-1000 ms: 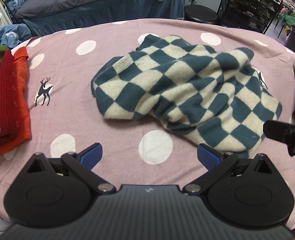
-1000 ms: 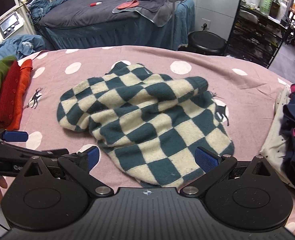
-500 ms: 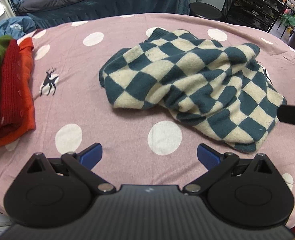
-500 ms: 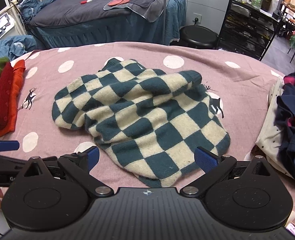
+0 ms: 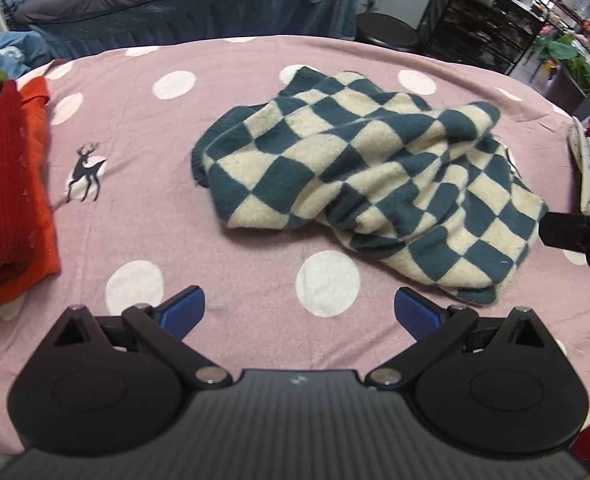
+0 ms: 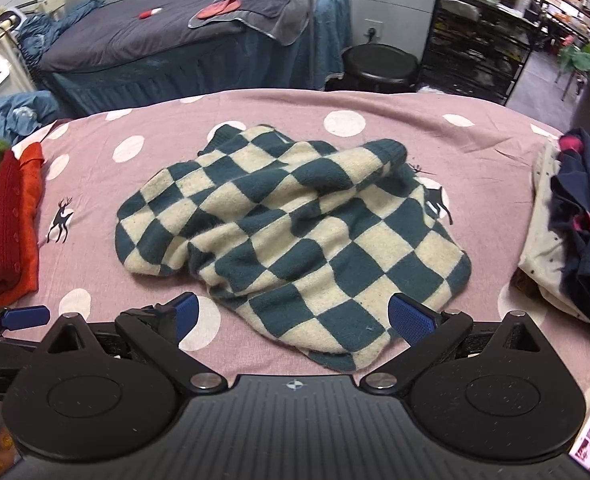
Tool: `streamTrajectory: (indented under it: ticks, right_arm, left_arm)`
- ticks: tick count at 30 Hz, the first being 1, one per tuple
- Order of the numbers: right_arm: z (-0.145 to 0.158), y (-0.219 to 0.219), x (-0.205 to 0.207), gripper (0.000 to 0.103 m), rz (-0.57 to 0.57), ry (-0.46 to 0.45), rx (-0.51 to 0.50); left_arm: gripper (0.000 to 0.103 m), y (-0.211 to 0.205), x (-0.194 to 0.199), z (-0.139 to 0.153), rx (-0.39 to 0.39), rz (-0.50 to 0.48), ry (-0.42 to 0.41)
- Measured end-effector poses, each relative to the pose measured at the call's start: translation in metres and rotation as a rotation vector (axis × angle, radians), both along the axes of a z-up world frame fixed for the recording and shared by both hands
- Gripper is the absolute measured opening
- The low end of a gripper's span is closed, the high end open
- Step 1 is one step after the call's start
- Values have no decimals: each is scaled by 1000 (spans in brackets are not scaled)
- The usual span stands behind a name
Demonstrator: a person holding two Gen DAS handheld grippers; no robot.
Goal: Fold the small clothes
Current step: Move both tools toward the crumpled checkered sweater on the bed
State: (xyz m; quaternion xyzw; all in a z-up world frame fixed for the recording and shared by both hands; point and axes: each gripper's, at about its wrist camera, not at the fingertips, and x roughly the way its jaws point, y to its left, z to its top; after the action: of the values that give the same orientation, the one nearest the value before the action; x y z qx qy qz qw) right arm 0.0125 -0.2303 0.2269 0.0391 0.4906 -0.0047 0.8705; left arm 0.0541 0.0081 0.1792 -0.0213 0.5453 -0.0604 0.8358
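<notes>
The left claw (image 5: pixel 299 314) is spread wide, its blue fingertips (image 5: pixel 183 312) holding nothing and hovering over bare pink polka-dot cloth on the counter (image 5: pixel 143 184), just short of the checkered sweater (image 5: pixel 359 184). The right claw (image 6: pixel 295 318) is spread just as wide and also empty, poised over the near hem of the same sweater (image 6: pixel 295 232) without pinching it. Both claws point level across the counter from its near edge, side by side; the left one's fingertip shows at the left border of the right wrist view, and the right one's dark finger reaches in at the right border of the left wrist view. The sweater lies crumpled in the middle of the counter, between a folded stack of red, orange and green knits (image 5: pixel 11 184) on the left and a pile of dark and pale clothes (image 6: pixel 575 232) on the right.
</notes>
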Motion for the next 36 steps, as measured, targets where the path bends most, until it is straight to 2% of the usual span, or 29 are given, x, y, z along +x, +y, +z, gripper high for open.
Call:
streamTrajectory:
  ticks: [4, 8, 10, 15, 25, 36]
  right_arm:
    - [4, 3, -8, 103, -45, -17, 13]
    - [1, 2, -8, 103, -80, 6, 80]
    - [1, 3, -3, 103, -86, 11, 78]
    - [-1, 16, 14, 103, 24, 12, 28]
    - [-7, -10, 26, 103, 93, 45, 107]
    - [-14, -37, 22, 103, 189, 16, 141]
  left_arm:
    - [103, -5, 4, -2, 41, -31, 8]
    - [103, -7, 7, -6, 58, -36, 23]
    - [103, -7, 6, -8, 71, -30, 18]
    - [103, -6, 5, -10, 77, 26, 35]
    - [103, -43, 8, -8, 111, 68, 42]
    - [103, -75, 12, -15, 143, 75, 74]
